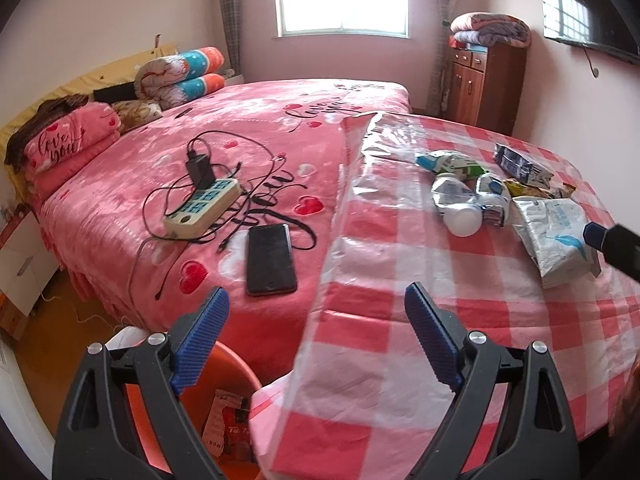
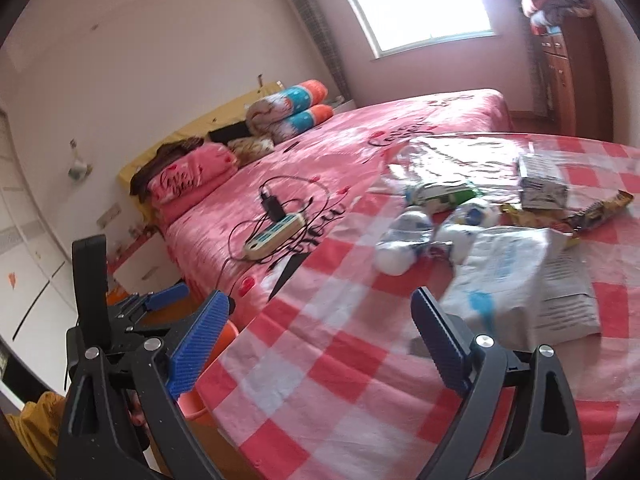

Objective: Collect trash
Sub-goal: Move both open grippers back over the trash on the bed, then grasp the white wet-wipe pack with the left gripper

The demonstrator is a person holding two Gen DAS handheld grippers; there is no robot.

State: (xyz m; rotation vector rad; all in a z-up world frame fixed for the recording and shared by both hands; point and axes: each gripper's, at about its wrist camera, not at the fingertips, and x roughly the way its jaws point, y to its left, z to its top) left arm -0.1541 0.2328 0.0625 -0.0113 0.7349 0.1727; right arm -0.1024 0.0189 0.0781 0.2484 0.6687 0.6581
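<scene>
Left gripper: jaws spread wide, nothing between them, hovering over the near edge of the counter, which carries a red-and-white checked cloth under clear plastic. Right gripper: jaws also spread, empty, above the same near edge; the white-and-blue plastic bag lies just beyond its right finger, blurred.

Trash sits in a cluster toward the far right part of the counter: a crushed white bottle, a green-and-white wrapper, a dark blue carton, a yellow snack wrapper. I cannot tell which pieces touch.

An orange bin stands below the counter's near left corner, with printed packaging inside it.

On the pink bed beside the counter: a power strip with a black charger plugged in, tangled cables, a black phone near the counter's left edge.
</scene>
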